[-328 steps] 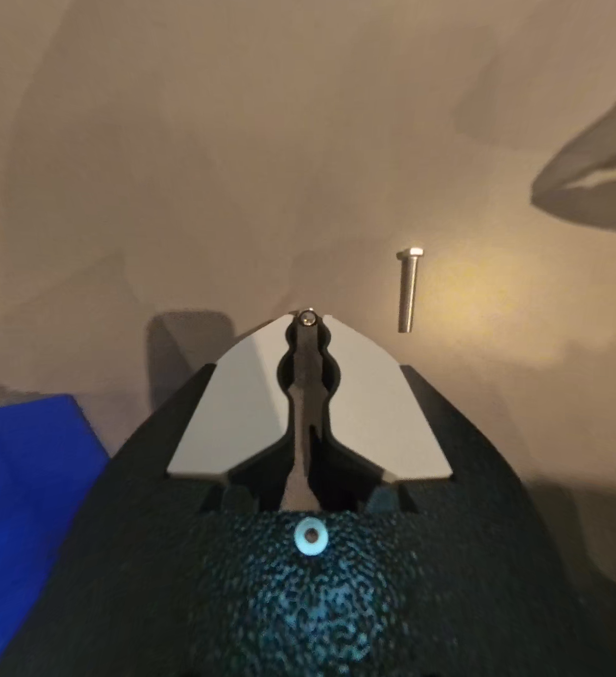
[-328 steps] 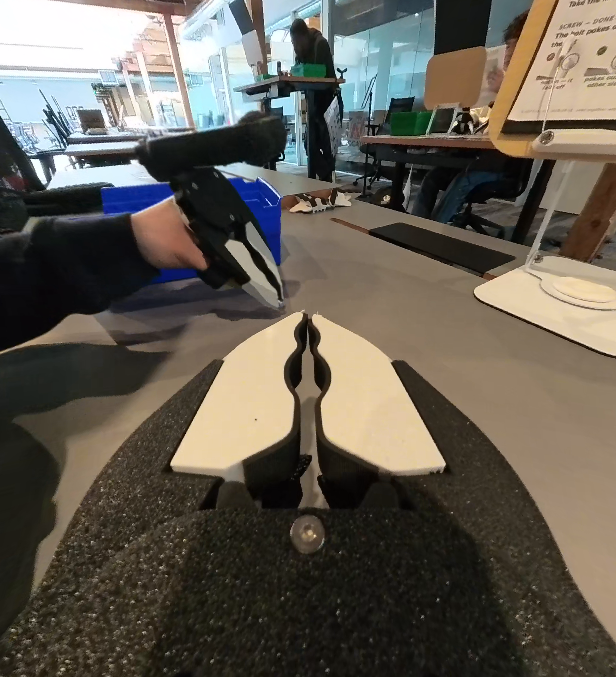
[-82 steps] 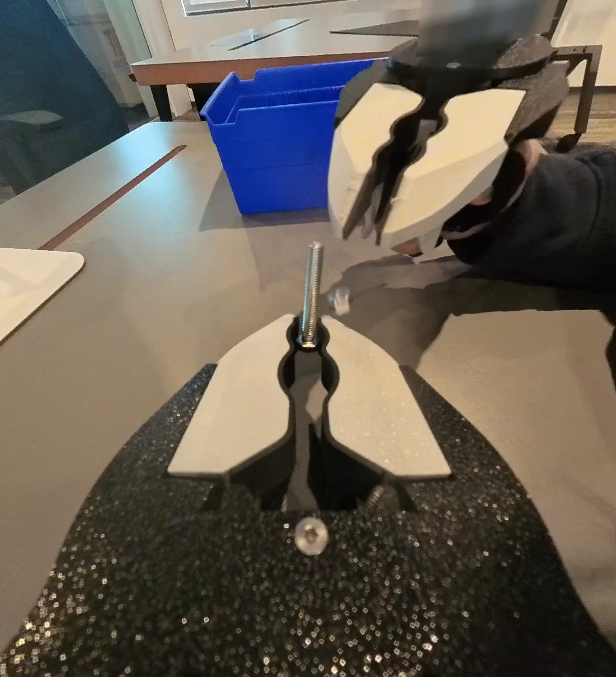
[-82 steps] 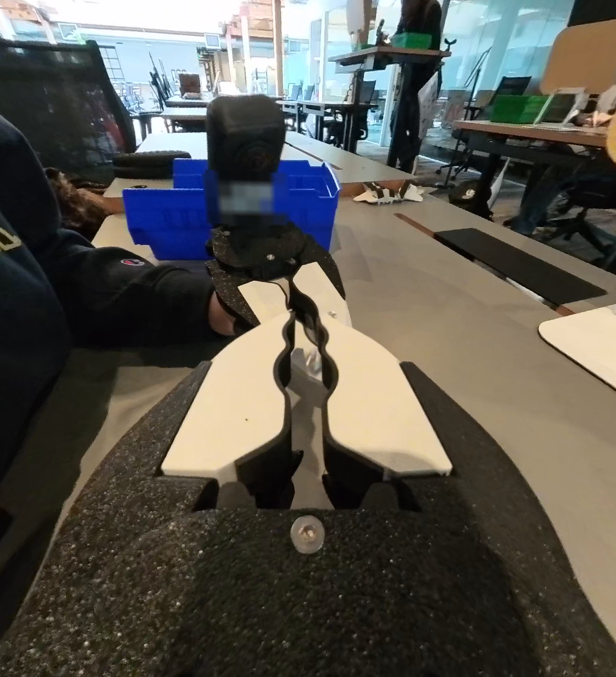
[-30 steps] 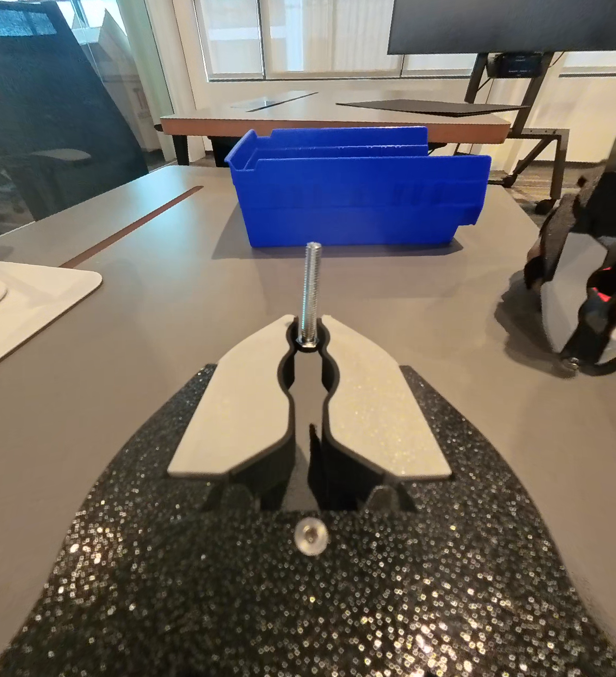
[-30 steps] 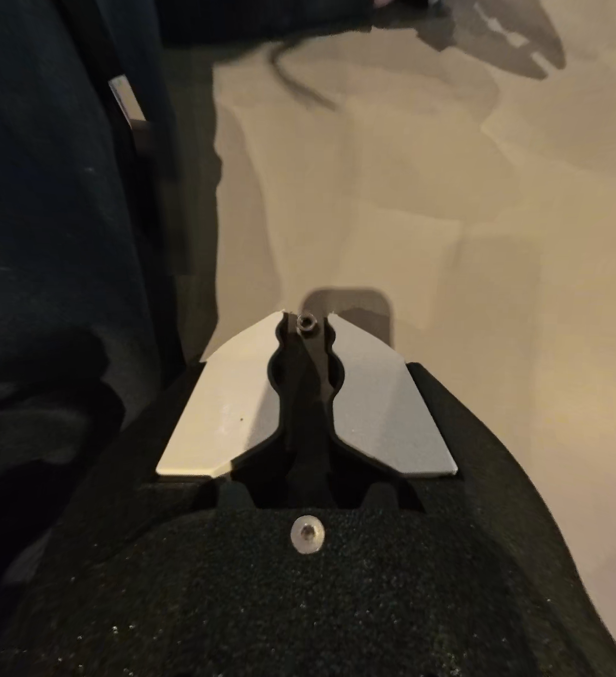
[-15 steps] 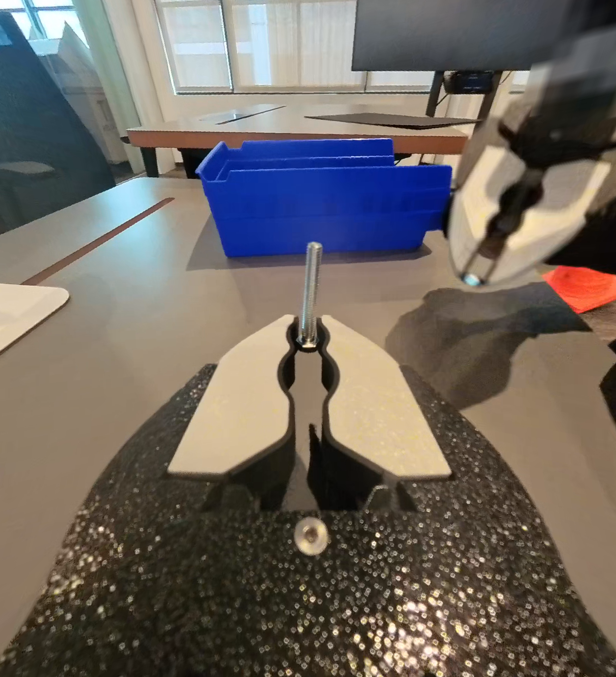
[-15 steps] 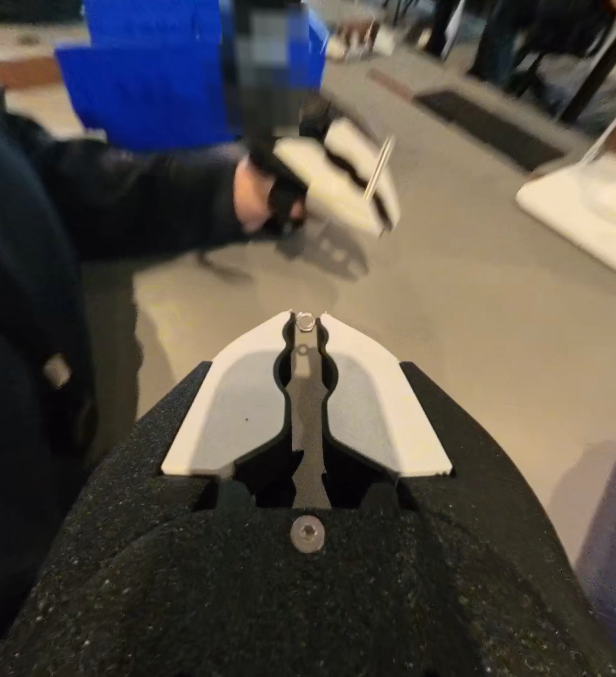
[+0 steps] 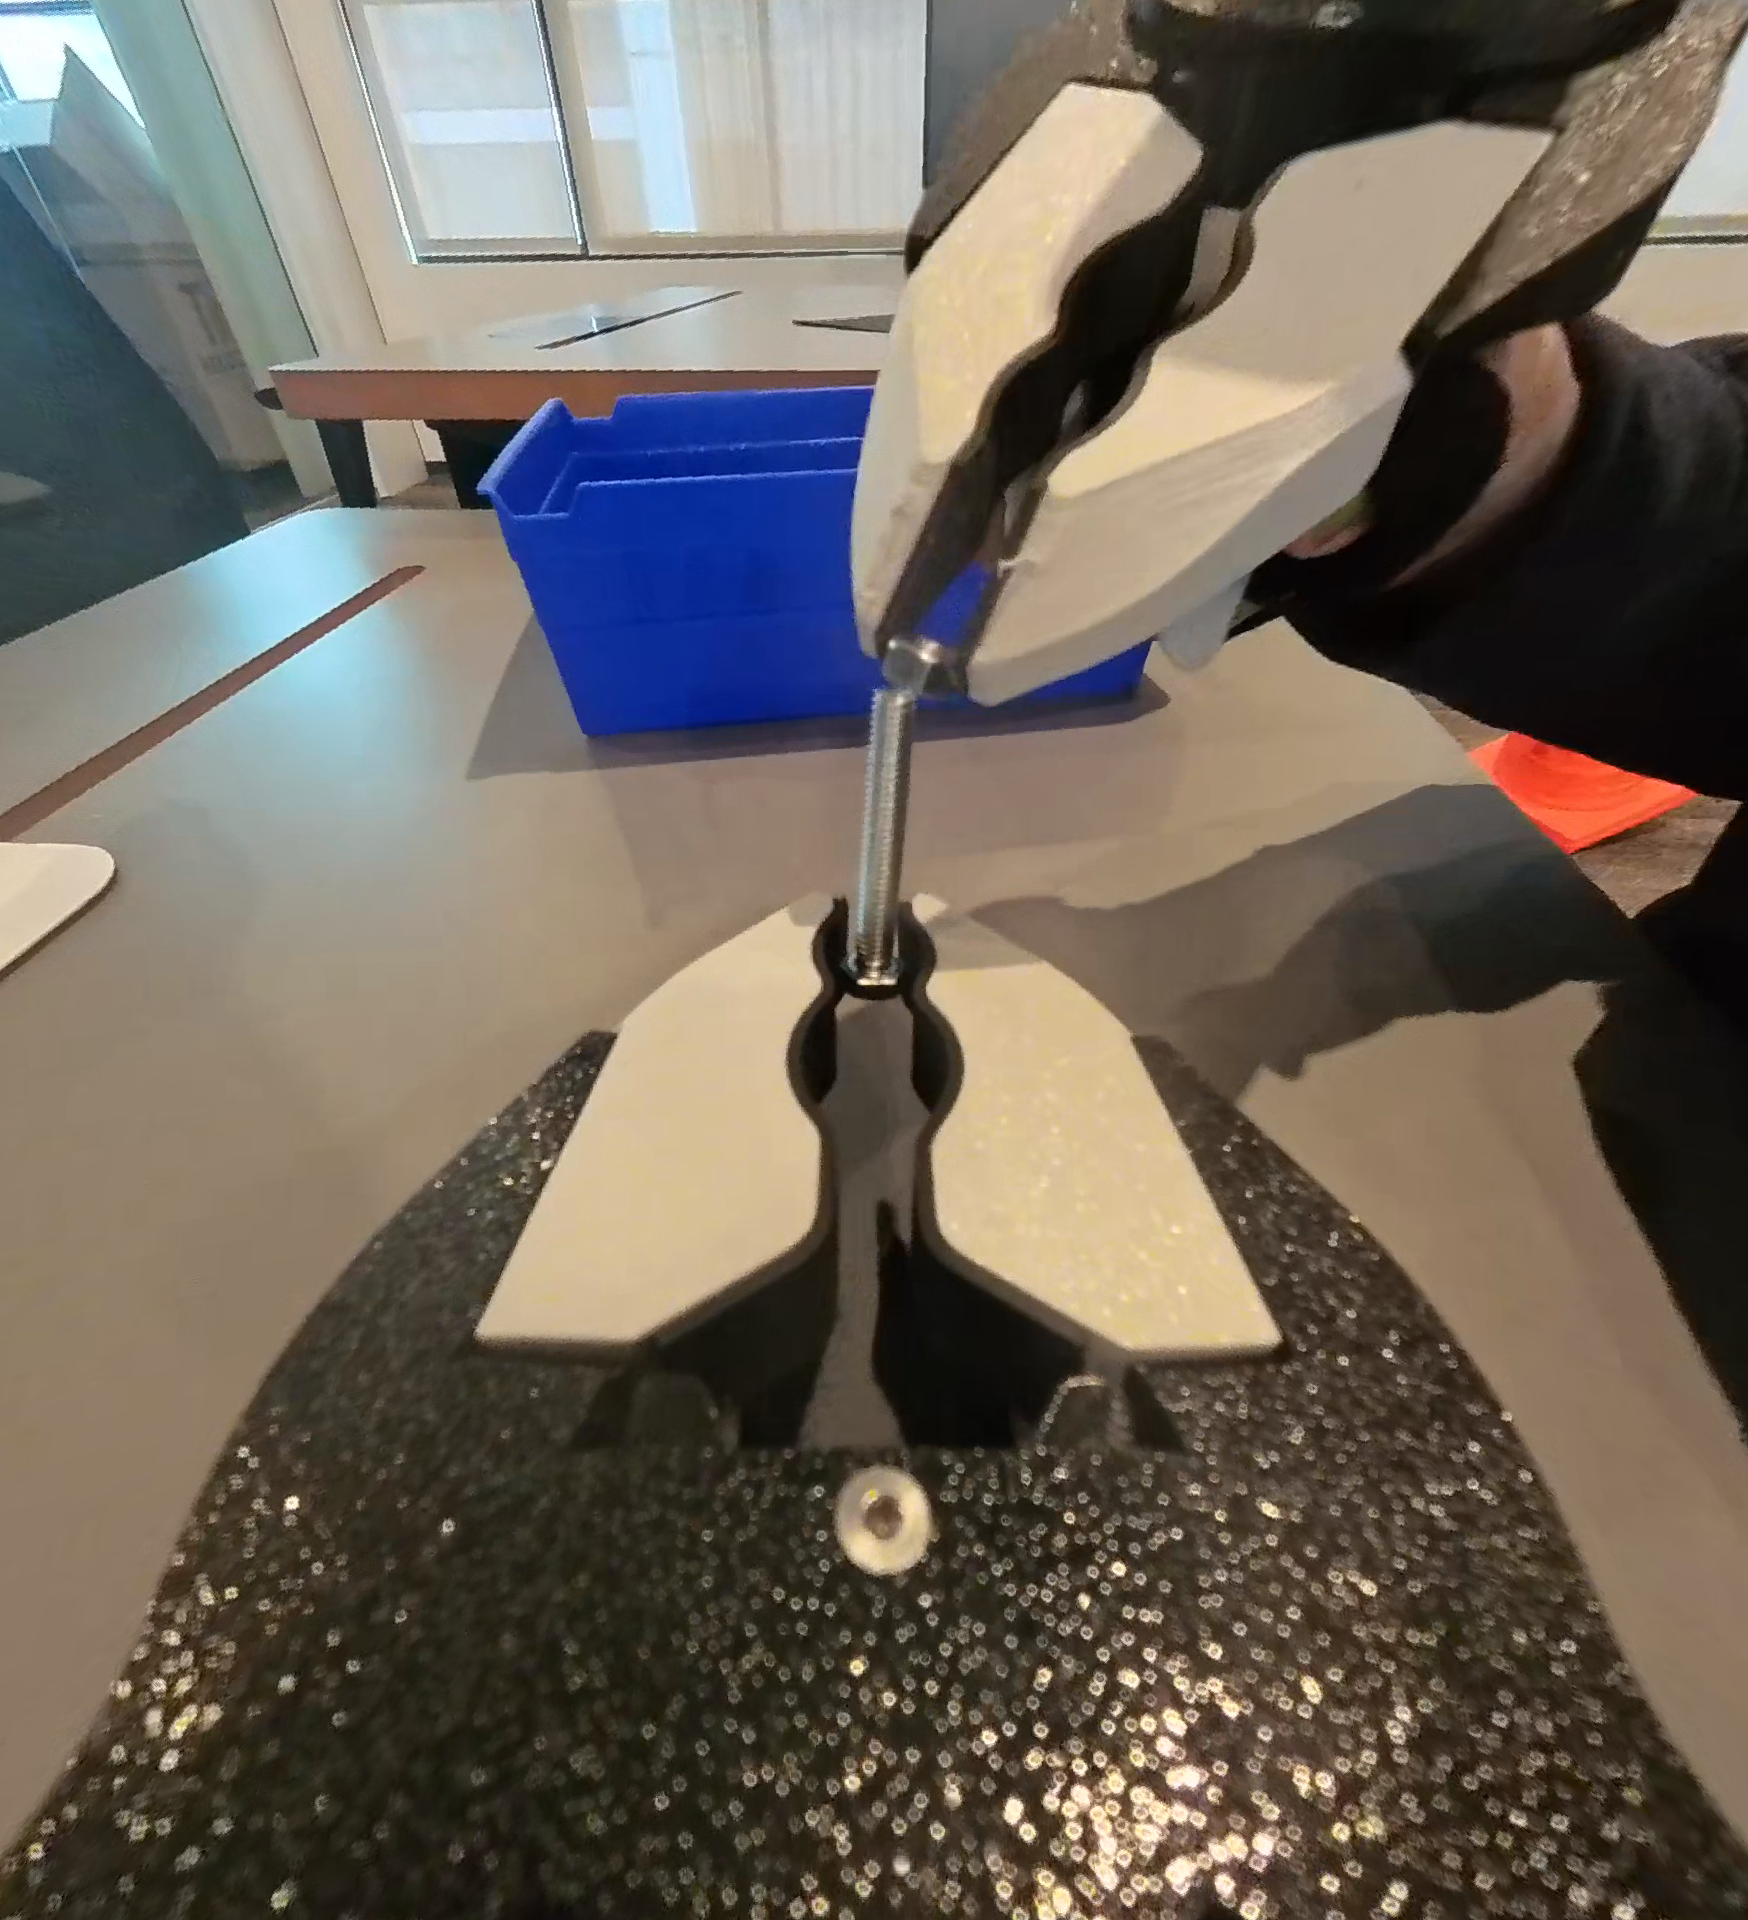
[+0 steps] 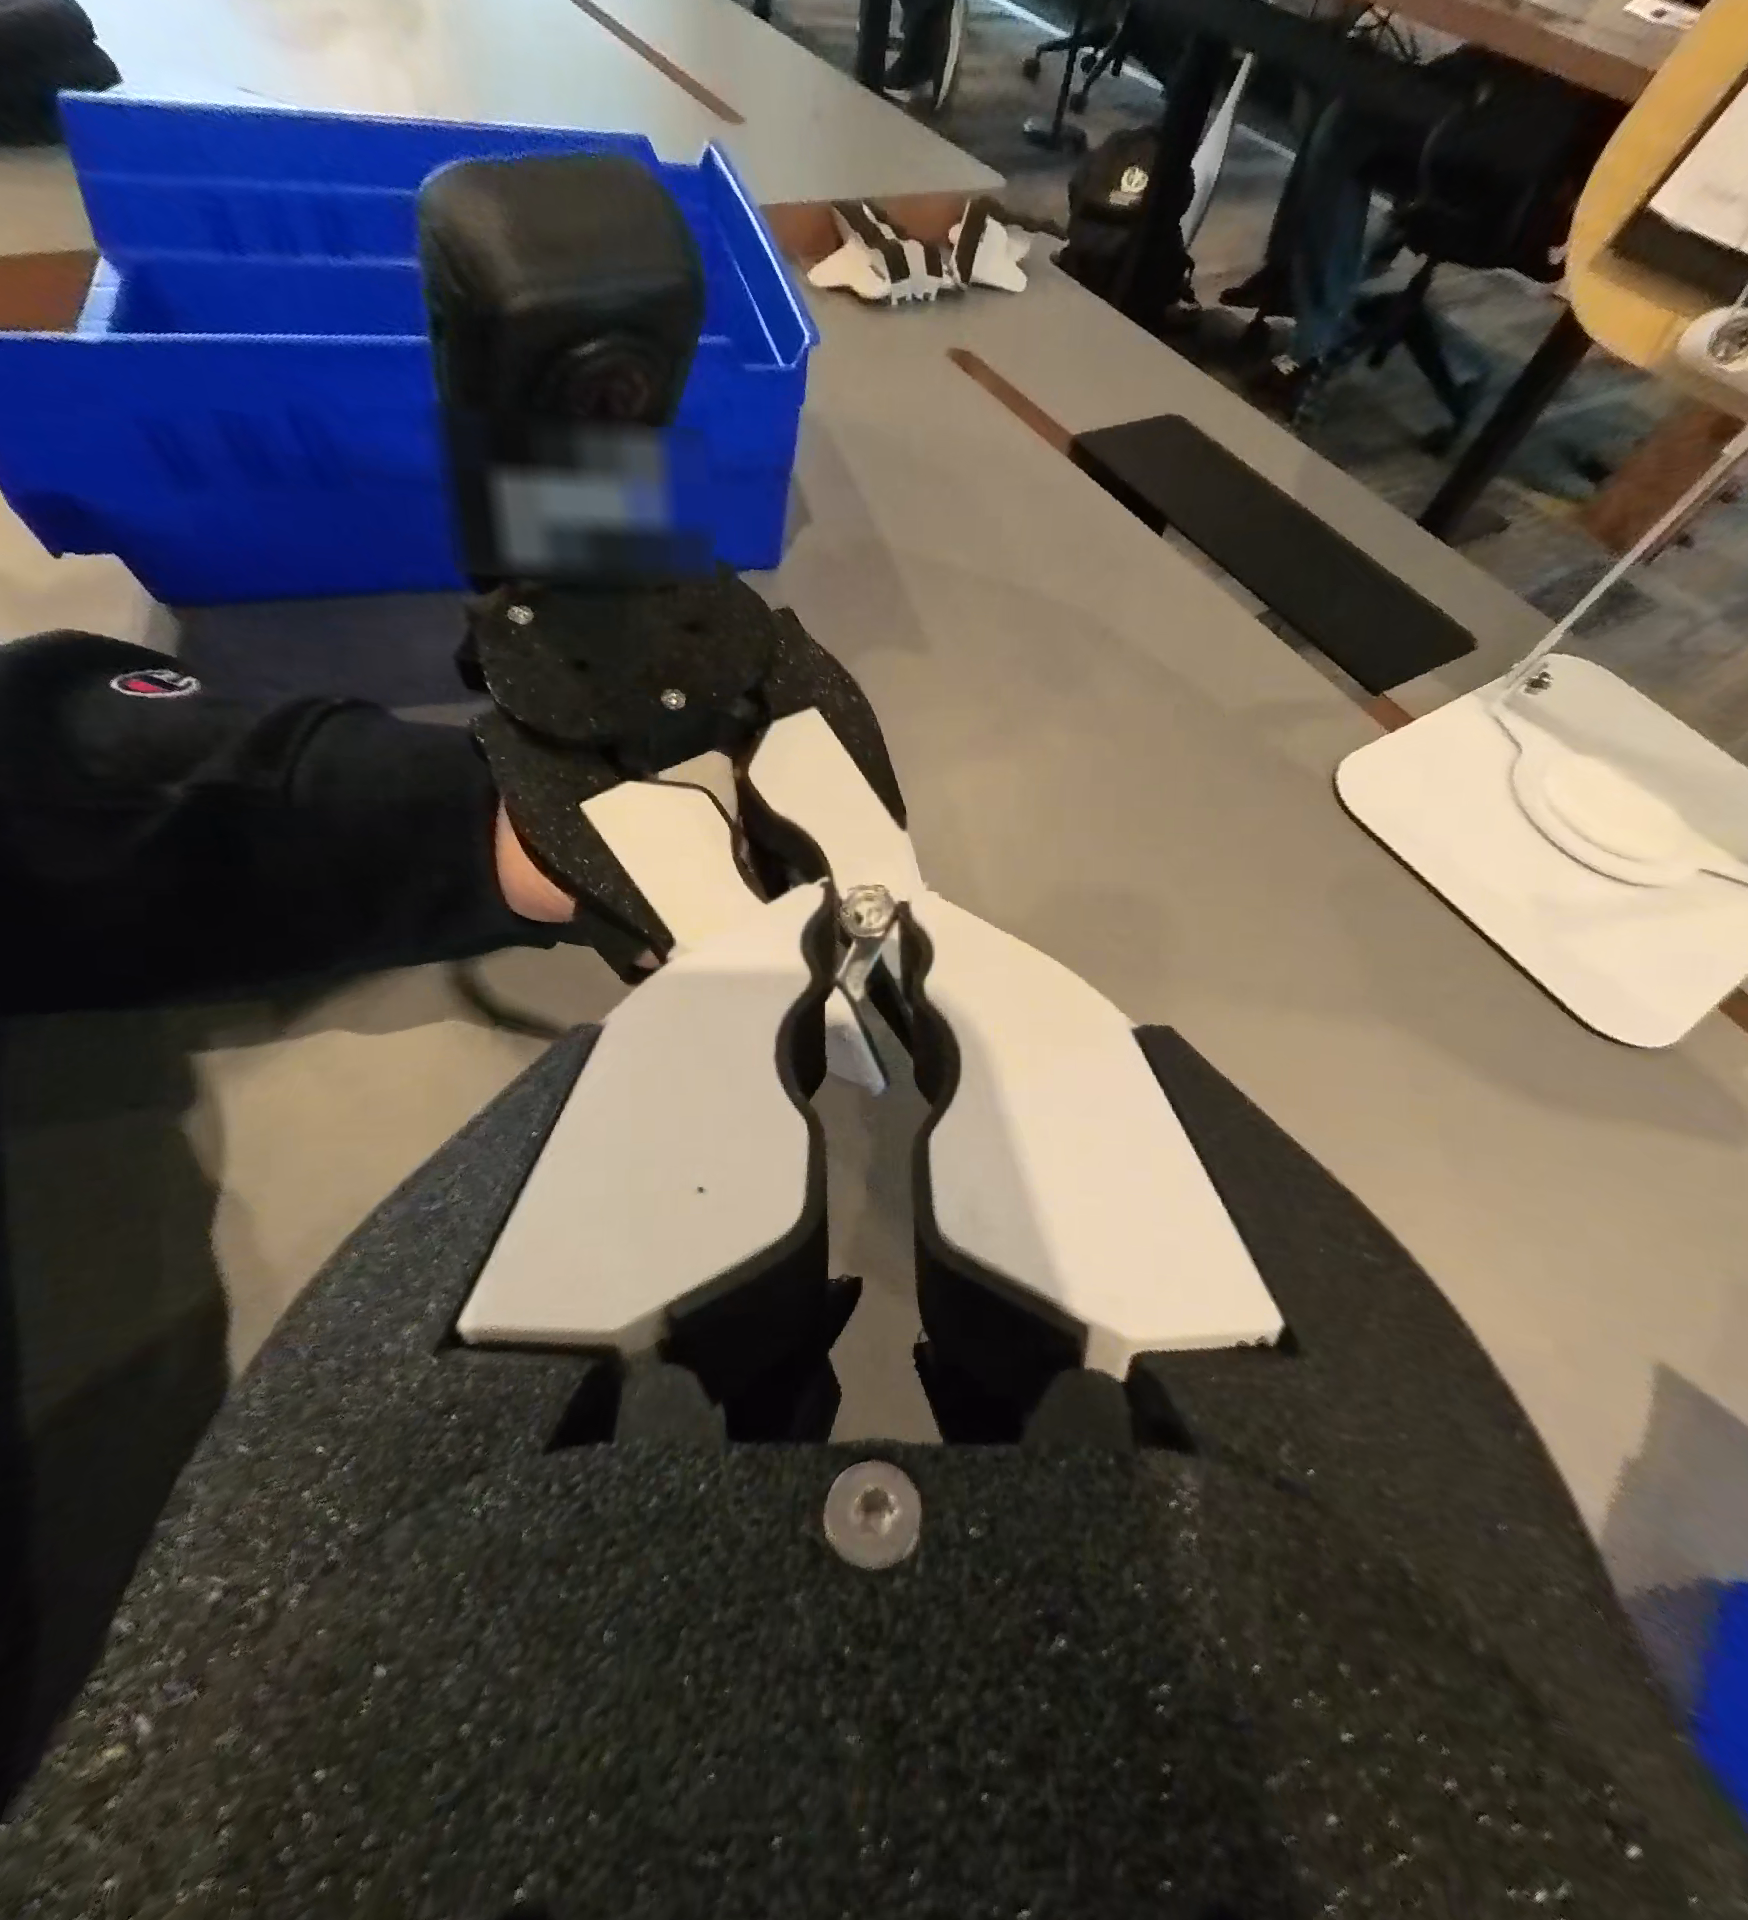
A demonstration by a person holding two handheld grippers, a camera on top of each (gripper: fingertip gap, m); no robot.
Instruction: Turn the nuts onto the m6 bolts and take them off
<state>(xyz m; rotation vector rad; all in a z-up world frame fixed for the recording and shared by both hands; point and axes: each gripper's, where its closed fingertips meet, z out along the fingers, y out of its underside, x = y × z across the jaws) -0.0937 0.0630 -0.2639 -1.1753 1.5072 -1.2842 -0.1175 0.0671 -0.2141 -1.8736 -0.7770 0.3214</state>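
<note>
- Left gripper (image 9: pixel 875 961): fingers clamped on the head end of the bolt (image 9: pixel 878 821), which stands up from the fingertips over the grey table (image 9: pixel 278 935).
- Right gripper (image 10: pixel 865 925): fingers pinched on the nut (image 10: pixel 865 906); in the left wrist view the nut sits at the bolt's free tip, touching or just short of it.
- Step in hand, as judged: starting the nut on the thread; no turns appear made yet.
- Next move calls for squaring the nut's hole to the bolt's axis, then rotating with light pressure.
- Beyond, well apart: a blue bin (image 9: pixel 704 582).
</note>
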